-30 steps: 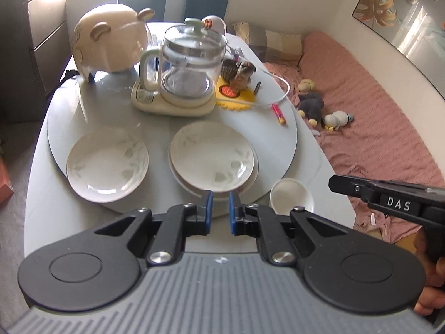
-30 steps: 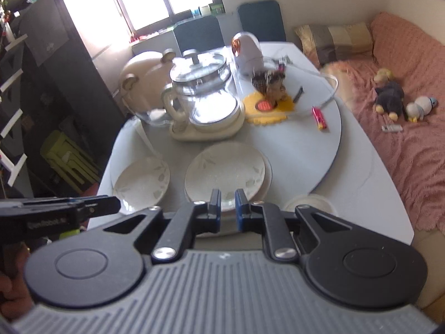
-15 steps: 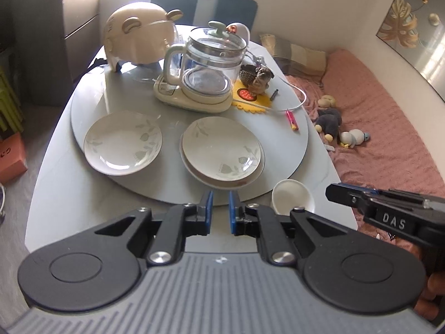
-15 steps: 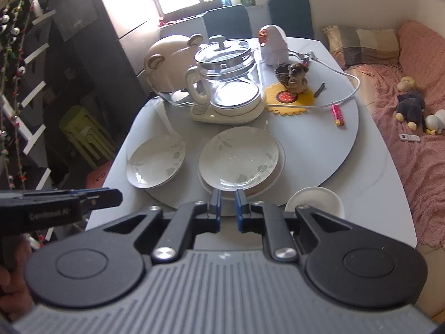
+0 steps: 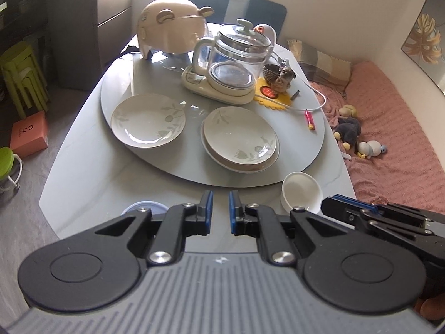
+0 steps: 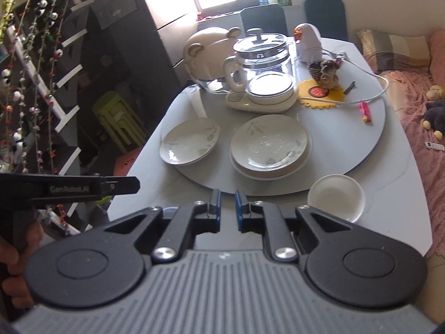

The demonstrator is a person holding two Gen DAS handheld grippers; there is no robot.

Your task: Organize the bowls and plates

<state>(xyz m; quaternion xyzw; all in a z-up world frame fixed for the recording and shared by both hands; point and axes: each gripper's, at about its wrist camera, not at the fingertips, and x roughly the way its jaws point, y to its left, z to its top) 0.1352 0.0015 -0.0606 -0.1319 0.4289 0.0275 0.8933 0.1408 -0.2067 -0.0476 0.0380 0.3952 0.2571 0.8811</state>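
Left wrist view: the left gripper [image 5: 220,211] is held above the near edge of the tabletop [image 5: 91,178] with its fingers [image 5: 208,208] drawn nearly together on nothing. Taking the glass kettle [image 5: 230,61] as the landmark, a single leaf-patterned plate [image 5: 148,123] lies in front of it to the left on the round turntable [image 5: 294,128], and a stack of plates [image 5: 240,139] lies directly in front of it. A small white bowl [image 5: 301,192] sits further forward and to the right of the kettle, off the turntable. A pale blue rim, too hidden to identify, shows behind the left finger. The right gripper [image 5: 333,208] enters from the right, just beside the bowl.

Right wrist view: the right gripper [image 6: 228,208] is likewise empty, its fingers [image 6: 215,208] almost pressed together. From here the stack [image 6: 271,146] lies in front of the kettle [image 6: 261,64], the single plate [image 6: 189,142] to its front left, the bowl [image 6: 336,199] nearest on the right. The left gripper [image 6: 122,185] reaches in from the left.

The step in hand is judged to be the approach to a first piece. It would be done well if the fingers were spread before descent, a rim were pinched rather than a face, and the single plate were lowered flat and centred onto the stack so no glaze is chipped.
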